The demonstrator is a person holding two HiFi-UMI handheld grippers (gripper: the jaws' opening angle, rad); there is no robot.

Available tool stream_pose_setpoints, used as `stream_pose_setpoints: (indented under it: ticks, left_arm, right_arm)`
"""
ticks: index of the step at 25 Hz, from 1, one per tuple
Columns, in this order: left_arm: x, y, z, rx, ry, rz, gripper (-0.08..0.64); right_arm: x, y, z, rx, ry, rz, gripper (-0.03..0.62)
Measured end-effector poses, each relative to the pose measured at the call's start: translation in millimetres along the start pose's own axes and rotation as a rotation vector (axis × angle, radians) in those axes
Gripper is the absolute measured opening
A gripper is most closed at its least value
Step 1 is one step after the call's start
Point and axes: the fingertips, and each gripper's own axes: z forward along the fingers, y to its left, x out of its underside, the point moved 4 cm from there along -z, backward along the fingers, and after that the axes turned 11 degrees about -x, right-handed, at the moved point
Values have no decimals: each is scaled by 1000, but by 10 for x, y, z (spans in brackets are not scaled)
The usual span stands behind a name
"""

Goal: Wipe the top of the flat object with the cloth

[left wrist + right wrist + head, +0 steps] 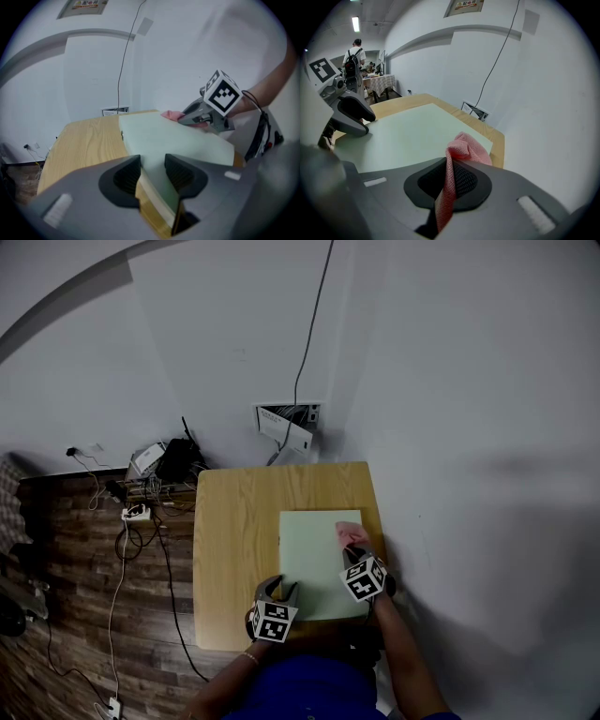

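Observation:
A pale green flat board (319,559) lies on the right half of a small wooden table (234,521). My left gripper (278,591) is at the board's near left corner. In the left gripper view its jaws (152,171) are shut on the edge of the board (168,138). My right gripper (353,552) is over the board's right side, shut on a pink mesh cloth (351,534). In the right gripper view the cloth (461,147) bunches out ahead of the jaws (447,176) and rests on the board (408,136) near its far right corner.
A white wall runs close behind and to the right of the table. A wall box with cables (289,426) sits just behind it. Cables and a power strip (136,512) lie on the wood floor to the left. A person with a backpack (354,54) stands far off.

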Motion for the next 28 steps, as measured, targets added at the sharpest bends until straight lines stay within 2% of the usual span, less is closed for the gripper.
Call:
stream_pose_setpoints:
  ticks: [4,7,9,11,15,20,28]
  left_arm:
    - [5,5,-1,-2,-3,-5,164]
    - [6,1,-6,3,-4,-9,163]
    - [16,5,-12,3,-2,-8,164]
    - [13,7,-16,0,-3,-7,164]
    - [20,-9,-39,0,-4,-5,164]
    - [4,-4,-11,-1,-5,-3,163]
    - [9,-13,-35,-8,-6,3,163]
  right_arm:
    - [-15,-10,-36,5,-41,57,14]
    - [-97,31,-153,-3,-118,95,14]
    - [-212,113,-251,-22,-174,83,14]
    - [-370,228,-351,-59,-224,49,14]
    - [-622,624,-456,-187,-270,-65,14]
    - [-727,1078,-323,-325,-210,-211,14]
    - [-823,1446,-81,-421,-147,-317,14]
